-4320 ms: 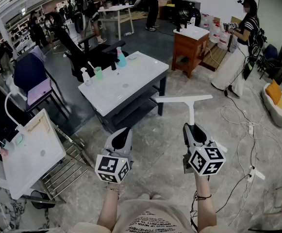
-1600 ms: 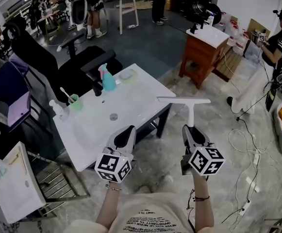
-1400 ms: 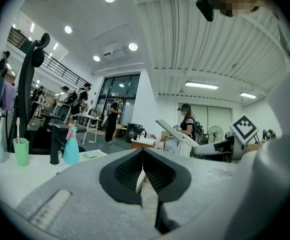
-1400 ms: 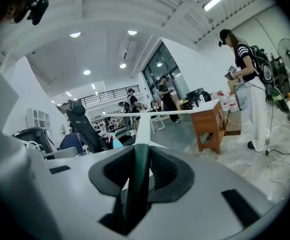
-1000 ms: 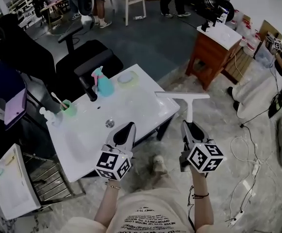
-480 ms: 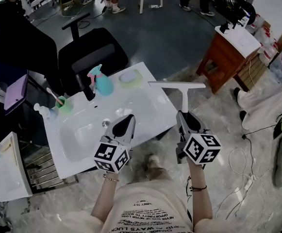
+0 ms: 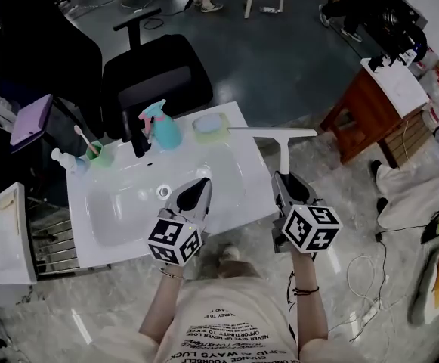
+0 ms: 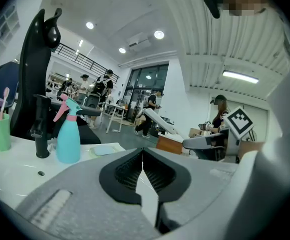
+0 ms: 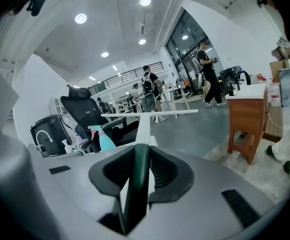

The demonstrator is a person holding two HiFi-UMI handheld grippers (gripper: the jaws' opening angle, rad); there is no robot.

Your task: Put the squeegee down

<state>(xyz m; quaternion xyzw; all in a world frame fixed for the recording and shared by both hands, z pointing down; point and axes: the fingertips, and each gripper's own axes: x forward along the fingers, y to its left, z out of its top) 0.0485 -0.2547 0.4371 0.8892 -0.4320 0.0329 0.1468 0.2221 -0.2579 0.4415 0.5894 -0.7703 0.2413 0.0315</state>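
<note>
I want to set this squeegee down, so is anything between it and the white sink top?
Nothing visible does. The squeegee in the right claw hangs by the right edge of the sink top, where the surface is bare. The green dish and spray bottle stand along the back, left of the blade.

**Three cameras around one counter**

The head view looks steeply down from above onto the white counter (image 7: 121, 240), the left gripper (image 7: 196, 191) and the right gripper (image 7: 283, 184). The left gripper view sits low and close, facing level across the counter. The right gripper view looks along its jaws from farther back, past the squeegee (image 9: 144, 121). All three views share the spray bottle (image 7: 162, 129) and the black chair (image 7: 155, 82).
</note>
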